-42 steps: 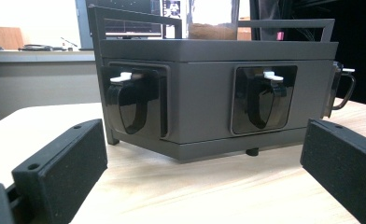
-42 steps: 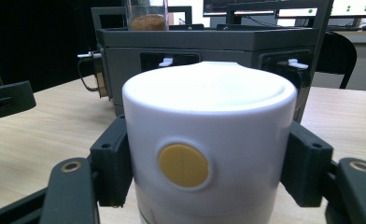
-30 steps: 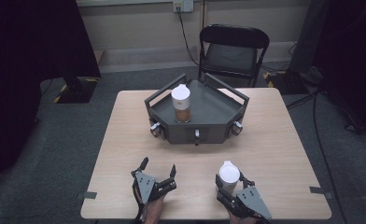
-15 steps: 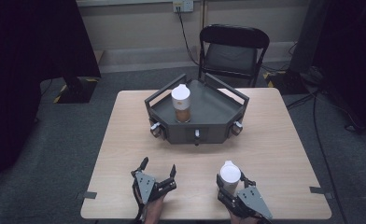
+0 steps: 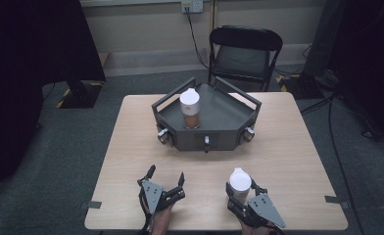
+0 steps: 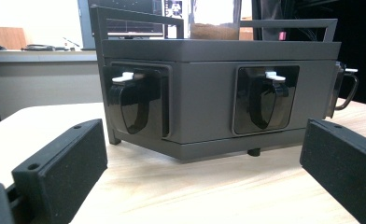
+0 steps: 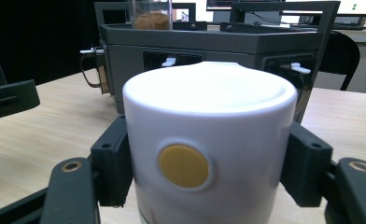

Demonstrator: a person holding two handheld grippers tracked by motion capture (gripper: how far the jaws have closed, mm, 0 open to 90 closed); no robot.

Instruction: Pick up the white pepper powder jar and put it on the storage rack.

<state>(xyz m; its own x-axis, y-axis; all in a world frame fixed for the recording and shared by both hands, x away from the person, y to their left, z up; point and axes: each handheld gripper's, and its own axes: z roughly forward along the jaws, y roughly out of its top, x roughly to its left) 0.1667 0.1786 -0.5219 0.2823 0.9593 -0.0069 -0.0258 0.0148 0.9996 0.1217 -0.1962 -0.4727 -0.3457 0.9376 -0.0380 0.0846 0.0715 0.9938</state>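
Right claw (image 5: 240,193) is clamped on a white cup (image 5: 240,181) at 5 o'clock; left claw (image 5: 166,177) is held open, empty.

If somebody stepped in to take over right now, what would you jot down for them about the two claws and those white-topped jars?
Right gripper: shut on a white-lidded jar, held upright at the near edge of the table.
Left gripper: open, holding nothing, resting near the same edge and facing the dark tray.
Second jar, with brown contents, stands upright in the tray.
Done: one jar in the tray, one gripped.
Left, probably: carry the held jar to the tray and set it beside the other; whether it is headed in or was just taken out, I cannot tell.
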